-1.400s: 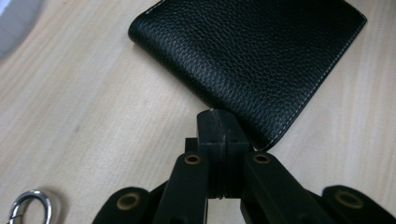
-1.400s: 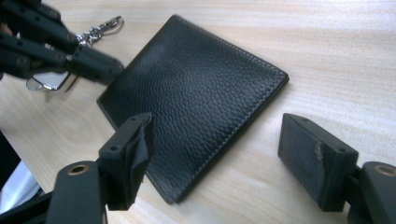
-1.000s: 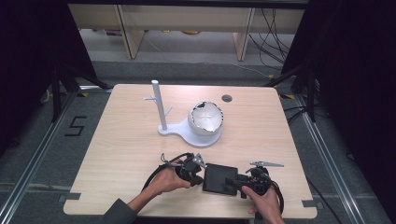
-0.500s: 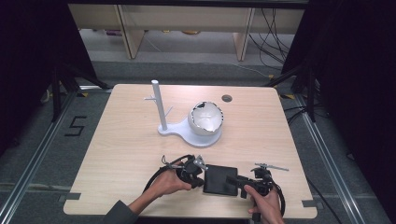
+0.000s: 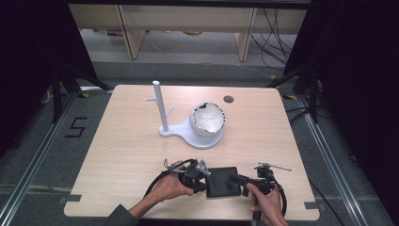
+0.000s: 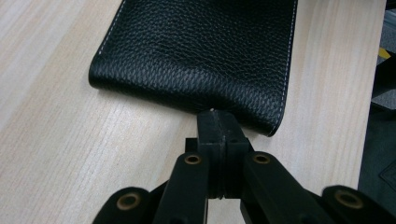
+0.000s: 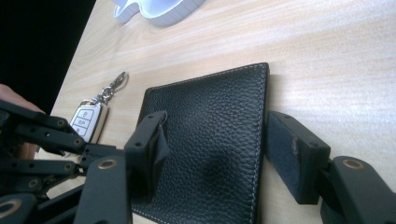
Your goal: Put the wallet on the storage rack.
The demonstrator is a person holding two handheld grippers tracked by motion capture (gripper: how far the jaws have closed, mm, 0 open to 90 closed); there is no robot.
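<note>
The right gripper (image 5: 240,181) now sits lower and closer in, its open jaws straddling the wallet's (image 5: 222,181) right edge.

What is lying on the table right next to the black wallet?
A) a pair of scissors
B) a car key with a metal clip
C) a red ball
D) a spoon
B: in the right gripper view a car key with buttons and a metal clip lies on the table beside the black wallet.
</note>
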